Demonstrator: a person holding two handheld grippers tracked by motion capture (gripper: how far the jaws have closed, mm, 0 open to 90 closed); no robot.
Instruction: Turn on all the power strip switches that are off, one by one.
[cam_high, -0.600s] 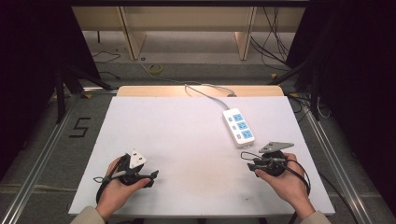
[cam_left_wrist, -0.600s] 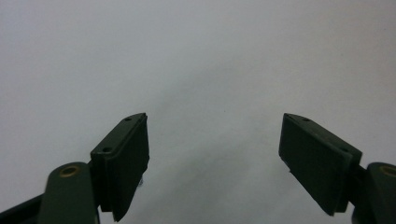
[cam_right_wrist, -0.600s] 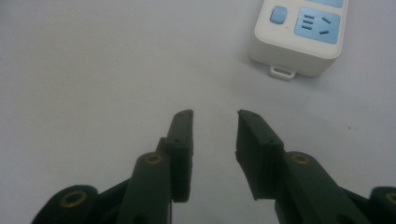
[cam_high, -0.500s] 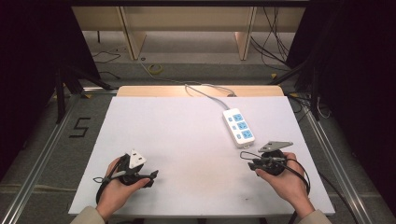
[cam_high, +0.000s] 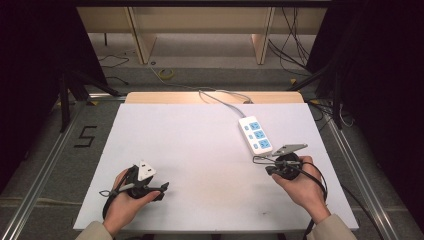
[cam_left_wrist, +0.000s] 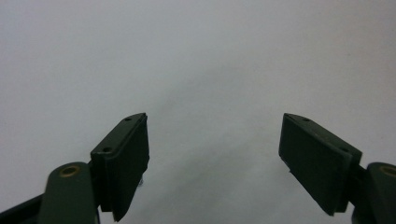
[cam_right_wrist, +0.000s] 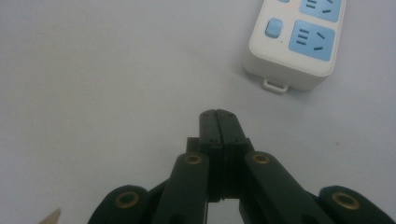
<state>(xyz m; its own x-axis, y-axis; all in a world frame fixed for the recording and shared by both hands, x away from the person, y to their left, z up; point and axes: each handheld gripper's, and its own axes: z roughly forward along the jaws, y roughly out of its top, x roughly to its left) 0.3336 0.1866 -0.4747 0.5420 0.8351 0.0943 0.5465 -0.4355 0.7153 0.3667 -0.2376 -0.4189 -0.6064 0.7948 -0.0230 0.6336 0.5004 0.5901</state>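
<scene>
R tongs (cam_right_wrist: 218, 113) closed, empty, near power strip (cam_high: 255, 134); L tongs (cam_left_wrist: 215, 154) wide, bare table (cam_high: 200, 150) ahead.

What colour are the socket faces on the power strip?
Light blue, on the white power strip; clearest in the right gripper view.

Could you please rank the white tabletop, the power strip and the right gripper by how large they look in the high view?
1. White tabletop, by far the largest.
2. Power strip.
3. Right gripper, with its grey plate; close to the strip in apparent size, so this order is unsure.
</scene>
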